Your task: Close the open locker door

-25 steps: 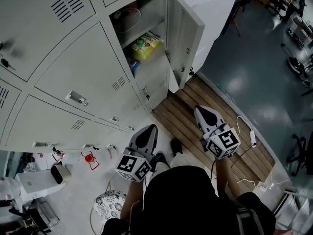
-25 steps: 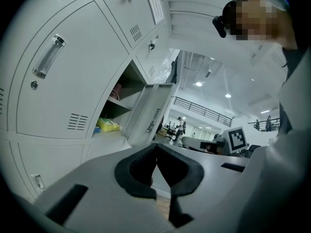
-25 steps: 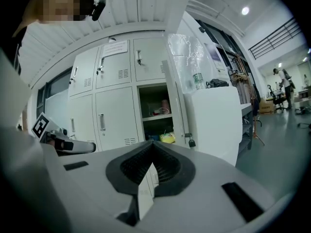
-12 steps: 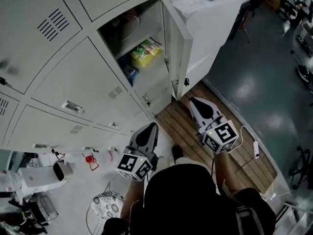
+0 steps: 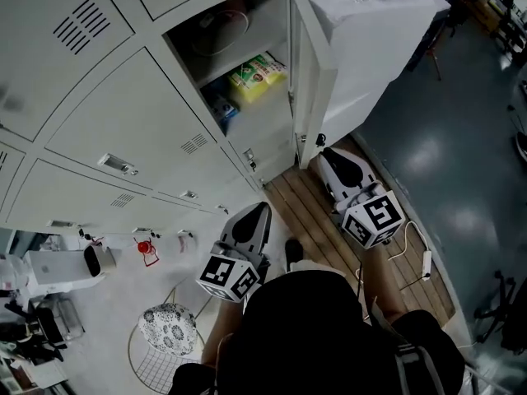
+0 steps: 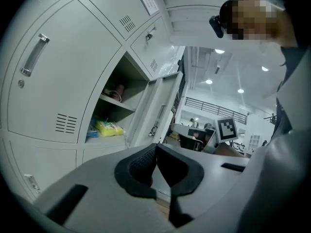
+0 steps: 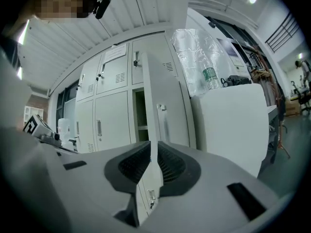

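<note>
The open locker door [image 5: 311,72] stands out from the grey locker bank, edge-on to me. Behind it the open compartment [image 5: 239,64] holds a yellow packet [image 5: 257,74] on its shelf. My right gripper [image 5: 331,156] is shut and empty, its tip just below and beside the door's lower outer corner. In the right gripper view the door [image 7: 163,115] fills the middle, straight beyond the right gripper [image 7: 153,152]. My left gripper [image 5: 256,210] is shut, empty and low, below the closed lockers. In the left gripper view the door [image 6: 163,113] appears past the left gripper [image 6: 156,152].
A white cabinet [image 5: 375,48] stands right of the door, with a bottle [image 7: 209,77] on top. Wooden slats [image 5: 329,237] cover the floor under my feet, with a white cable and power strip [image 5: 424,262]. A wire basket [image 5: 160,356] sits at lower left.
My right gripper has moved up and forward to the door's lower corner. The left gripper has barely shifted. The door stands at the same angle.
</note>
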The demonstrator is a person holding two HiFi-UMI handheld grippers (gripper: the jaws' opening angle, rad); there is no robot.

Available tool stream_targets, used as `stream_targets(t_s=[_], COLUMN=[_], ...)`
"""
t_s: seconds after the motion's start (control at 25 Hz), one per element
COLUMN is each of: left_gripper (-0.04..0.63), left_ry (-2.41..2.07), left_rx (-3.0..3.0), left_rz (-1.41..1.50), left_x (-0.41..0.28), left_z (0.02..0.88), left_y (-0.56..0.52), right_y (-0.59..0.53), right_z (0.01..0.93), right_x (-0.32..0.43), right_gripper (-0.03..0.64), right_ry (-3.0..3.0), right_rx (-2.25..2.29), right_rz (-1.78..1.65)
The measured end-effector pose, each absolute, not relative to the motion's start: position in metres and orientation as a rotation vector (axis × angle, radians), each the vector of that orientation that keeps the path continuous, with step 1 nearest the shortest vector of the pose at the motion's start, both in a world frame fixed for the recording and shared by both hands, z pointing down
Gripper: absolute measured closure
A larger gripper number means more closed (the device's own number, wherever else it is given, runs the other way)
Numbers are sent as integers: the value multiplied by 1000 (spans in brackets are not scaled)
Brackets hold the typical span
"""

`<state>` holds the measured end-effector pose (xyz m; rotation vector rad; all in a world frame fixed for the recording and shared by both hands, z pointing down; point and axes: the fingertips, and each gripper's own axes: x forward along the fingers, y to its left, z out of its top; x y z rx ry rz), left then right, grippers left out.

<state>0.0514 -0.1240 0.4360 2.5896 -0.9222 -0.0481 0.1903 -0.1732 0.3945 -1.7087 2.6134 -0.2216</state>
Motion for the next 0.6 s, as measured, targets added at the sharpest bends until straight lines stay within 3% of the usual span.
stream_targets(t_s=[0.12,0.6], left_gripper=[577,577], left_ry=[-946,-1013], left_rx=[2581,2571], left_rz=[-57,-75], left_x=[53,43], left_z=[436,430], left_y=[-127,-138], right_y=[-182,-198], right_z=[392,388], right_x=[190,185], right_gripper=[559,551], right_ry=[2632,2677], right_rx=[-1680,-1641], right_rz=[-210,-169])
